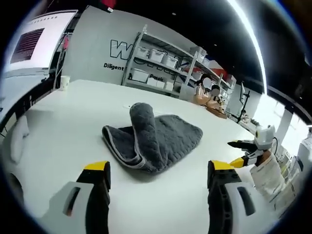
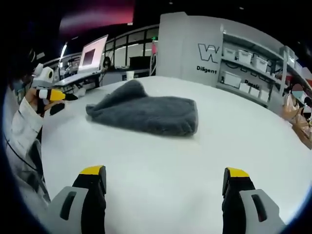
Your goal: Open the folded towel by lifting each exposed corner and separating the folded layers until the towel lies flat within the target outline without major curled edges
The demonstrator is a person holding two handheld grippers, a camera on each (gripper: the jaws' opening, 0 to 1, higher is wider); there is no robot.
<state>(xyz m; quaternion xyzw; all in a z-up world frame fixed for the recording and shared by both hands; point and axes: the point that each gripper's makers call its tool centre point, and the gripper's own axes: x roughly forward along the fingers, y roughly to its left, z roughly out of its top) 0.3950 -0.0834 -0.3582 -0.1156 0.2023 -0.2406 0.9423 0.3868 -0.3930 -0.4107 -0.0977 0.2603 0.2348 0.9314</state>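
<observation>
Left gripper view: towel (image 1: 153,141) sitting mid-frame on the table (image 1: 63,146), still folded, one flap curling up at top; unfolding looks barely begun, no outline visible. Left gripper (image 1: 158,178) hovering with jaws spread, gripping nothing, towel just beyond the tips.

Right gripper view: towel (image 2: 146,113) lying upper centre, bunched. Right gripper (image 2: 165,181) also spread wide and carrying nothing, towel well ahead of it.

Lab/workshop: storage shelving (image 1: 161,63) w/ bins, monitors (image 2: 95,53), big white worktable (image 2: 195,161).
</observation>
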